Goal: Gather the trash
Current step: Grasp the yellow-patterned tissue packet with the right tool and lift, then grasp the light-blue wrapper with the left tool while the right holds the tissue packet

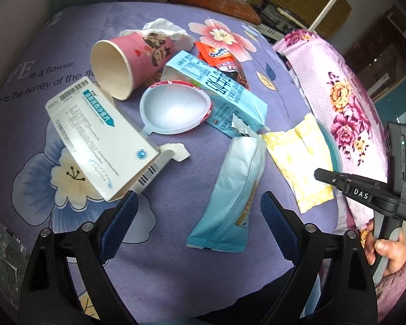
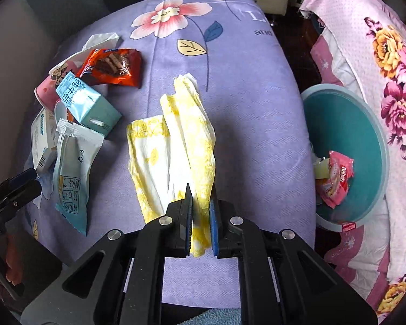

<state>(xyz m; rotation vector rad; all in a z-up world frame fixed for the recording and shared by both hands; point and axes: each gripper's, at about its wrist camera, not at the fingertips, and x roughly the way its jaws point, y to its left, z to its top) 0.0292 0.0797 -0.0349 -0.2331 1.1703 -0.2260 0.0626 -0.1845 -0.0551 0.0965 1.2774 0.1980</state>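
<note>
Our right gripper [image 2: 200, 216] pinches the near edge of the yellow tissue [image 2: 173, 146] on the purple cloth [image 2: 257, 108]. Our left gripper [image 1: 199, 211] hangs spread wide above the blue pouch [image 1: 232, 195].

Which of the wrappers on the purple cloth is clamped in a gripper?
The yellow patterned wrapper: the right gripper is shut on its near end. The orange wrapper and pale blue pouch lie untouched.
</note>
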